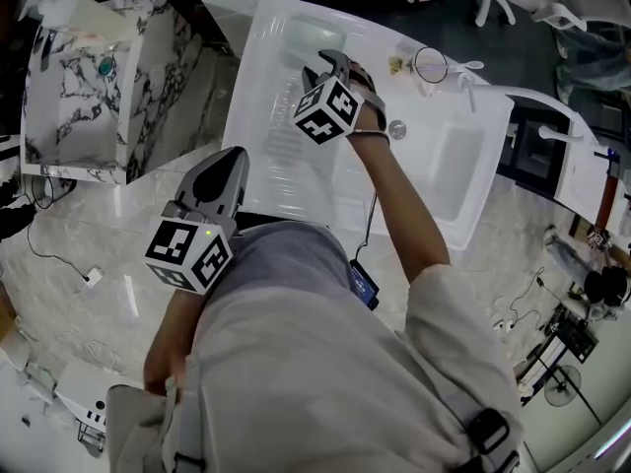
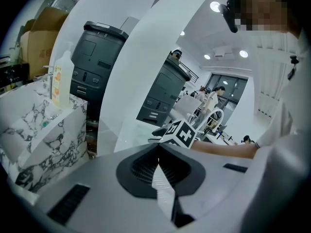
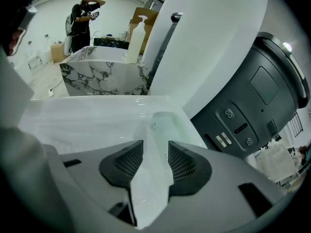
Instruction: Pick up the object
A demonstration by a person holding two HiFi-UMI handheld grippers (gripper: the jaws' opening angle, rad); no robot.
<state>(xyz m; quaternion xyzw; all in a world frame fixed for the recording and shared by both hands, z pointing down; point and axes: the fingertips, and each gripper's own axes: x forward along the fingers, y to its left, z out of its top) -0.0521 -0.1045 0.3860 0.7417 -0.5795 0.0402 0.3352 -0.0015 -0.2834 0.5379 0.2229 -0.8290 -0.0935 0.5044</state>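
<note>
A pale green, see-through object [image 1: 314,35] lies at the far end of a white sink unit's drainboard [image 1: 264,97]. My right gripper [image 1: 333,62] hovers just short of it, pointing steeply down. In the right gripper view its jaws [image 3: 155,144] stand open, and the object [image 3: 164,123] shows just beyond the tips, in line with the gap. Nothing is gripped between the pads. My left gripper [image 1: 223,170] hangs back at the near edge of the unit. Its jaws [image 2: 158,149] are shut, with nothing held.
The sink basin [image 1: 449,170] and a white tap [image 1: 463,72] lie right of the drainboard, with a clear glass [image 1: 431,64] beside the tap. A marbled box [image 1: 79,97] carrying a bottle [image 2: 62,79] stands at the left. A dark machine [image 3: 252,106] rises behind the unit.
</note>
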